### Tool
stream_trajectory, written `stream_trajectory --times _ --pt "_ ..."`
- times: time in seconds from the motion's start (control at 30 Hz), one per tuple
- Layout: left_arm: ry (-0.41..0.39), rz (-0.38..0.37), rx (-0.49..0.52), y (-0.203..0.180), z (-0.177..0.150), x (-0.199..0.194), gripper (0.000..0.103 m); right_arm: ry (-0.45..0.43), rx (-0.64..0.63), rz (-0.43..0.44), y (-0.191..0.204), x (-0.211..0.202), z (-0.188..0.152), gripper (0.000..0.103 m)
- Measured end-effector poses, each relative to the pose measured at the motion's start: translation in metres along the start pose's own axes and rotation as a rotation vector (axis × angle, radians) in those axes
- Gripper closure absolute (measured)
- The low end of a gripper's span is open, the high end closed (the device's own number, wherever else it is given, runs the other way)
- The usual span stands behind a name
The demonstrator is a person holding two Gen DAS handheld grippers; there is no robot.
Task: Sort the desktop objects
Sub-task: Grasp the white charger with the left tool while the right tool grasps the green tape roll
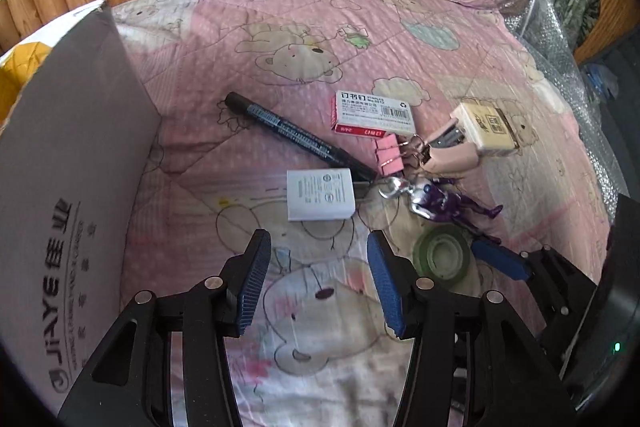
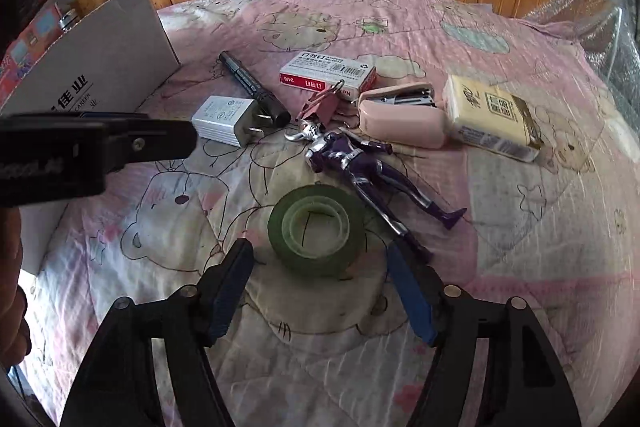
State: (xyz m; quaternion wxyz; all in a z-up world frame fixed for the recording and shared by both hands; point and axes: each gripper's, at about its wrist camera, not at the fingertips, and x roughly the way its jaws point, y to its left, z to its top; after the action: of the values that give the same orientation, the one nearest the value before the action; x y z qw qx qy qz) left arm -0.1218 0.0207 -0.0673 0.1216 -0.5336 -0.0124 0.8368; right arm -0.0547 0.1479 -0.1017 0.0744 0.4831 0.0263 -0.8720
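Approach stage: right gripper (image 2: 320, 291), wide open and empty, nears the tape roll (image 2: 316, 229) at lower centre; left gripper (image 1: 318, 279), likewise empty, faces the white charger (image 1: 320, 194). Next, straddling then closing.

Box wall (image 1: 72, 163) at left; charger (image 1: 320, 193) before marker (image 1: 296, 135); tape roll (image 2: 316, 229) nearest; figurine (image 2: 360, 163), stapler (image 2: 402, 117), tissue pack (image 2: 492, 117) rightward.

I see black marker pen (image 1: 298, 135) lying flat, diagonal; white plug charger (image 1: 320, 193) on its side just beside marker's near end. Red-and-white staple box (image 1: 372, 114) behind pink binder clip (image 1: 389, 155). Pink stapler (image 2: 402, 115) touching cream tissue pack (image 2: 493, 117). Purple-and-silver toy figure (image 2: 360, 167) lying stretched out; green tape roll (image 2: 316, 229) flat beside its legs.
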Motion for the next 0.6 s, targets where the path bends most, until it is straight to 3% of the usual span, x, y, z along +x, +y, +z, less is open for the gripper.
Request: stream_trajectory --times 0.1,0.17,0.23,0.33,0.4,0.6 --pt "0.001 -0.008 0.019 0.001 0.015 0.019 0.05 -0.012 -0.04 -0.017 0.002 0.005 0.006 0.032" --pt "0.002 -0.02 0.018 0.001 0.02 0.029 0.05 -0.019 -0.05 -0.01 -0.001 0.007 0.009 0.039" --pt "0.016 -0.063 0.007 -0.001 0.02 0.038 0.045 -0.022 -0.051 0.0 -0.007 0.006 0.011 0.054" --pt "0.071 -0.209 0.073 -0.018 0.01 0.037 0.045 -0.012 -0.015 0.024 -0.022 0.004 0.011 0.054" --pt "0.07 -0.24 0.096 -0.023 0.003 0.029 0.045 -0.006 0.014 0.034 -0.034 -0.001 0.006 0.054" --pt "-0.021 -0.142 0.192 -0.031 -0.001 0.023 0.043 -0.009 0.101 0.098 -0.057 -0.016 -0.012 0.053"
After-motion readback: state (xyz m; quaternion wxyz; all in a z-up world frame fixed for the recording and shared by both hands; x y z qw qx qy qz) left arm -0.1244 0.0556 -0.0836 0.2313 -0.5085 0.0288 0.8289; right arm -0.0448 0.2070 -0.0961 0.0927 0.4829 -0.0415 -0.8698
